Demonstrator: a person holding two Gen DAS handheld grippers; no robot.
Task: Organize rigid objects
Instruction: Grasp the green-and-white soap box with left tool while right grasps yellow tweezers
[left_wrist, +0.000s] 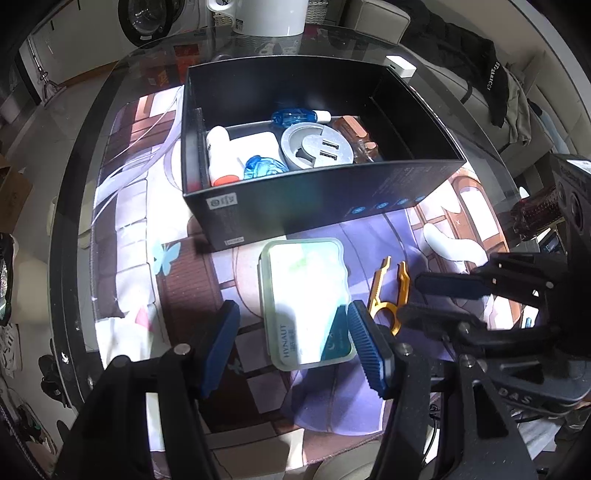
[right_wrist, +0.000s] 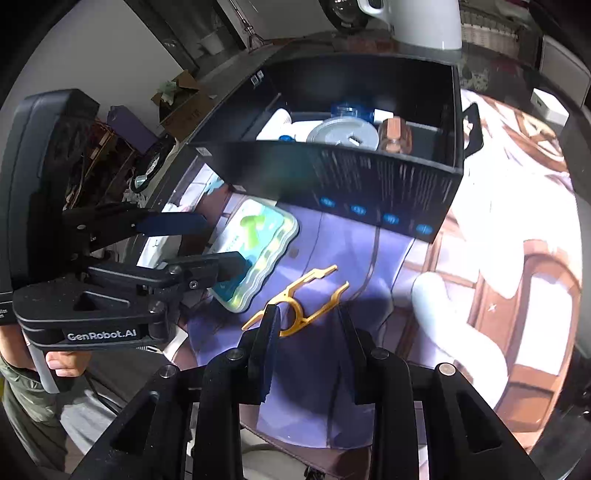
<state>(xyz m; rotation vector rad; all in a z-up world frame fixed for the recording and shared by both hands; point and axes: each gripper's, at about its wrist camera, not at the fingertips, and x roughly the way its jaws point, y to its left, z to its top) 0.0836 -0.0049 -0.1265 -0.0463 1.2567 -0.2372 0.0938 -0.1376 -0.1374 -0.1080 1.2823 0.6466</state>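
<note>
A flat white lidded case (left_wrist: 306, 295) (right_wrist: 255, 236) lies on the printed mat in front of the open black box (left_wrist: 325, 199) (right_wrist: 369, 177). My left gripper (left_wrist: 294, 304) (right_wrist: 221, 240) is open and straddles the case: the right pad is at its edge and the left pad stands clear. To the right a yellow plastic tool (left_wrist: 379, 284) (right_wrist: 317, 276) lies flat on the mat. My right gripper (right_wrist: 308, 310) (left_wrist: 410, 300) is closed narrowly on its ring end. In the box are a grey disc (left_wrist: 314, 147), a white bottle (left_wrist: 218, 155), a brown bottle (left_wrist: 358, 136) and blue pieces.
The mat (left_wrist: 177, 280) covers a round glass table (left_wrist: 74, 221) whose edge curves close on the left. A small white device (left_wrist: 400, 64) sits behind the box. A person's hand (right_wrist: 66, 363) holds the left gripper's handle. Dark clothing (left_wrist: 480, 74) lies on a sofa beyond.
</note>
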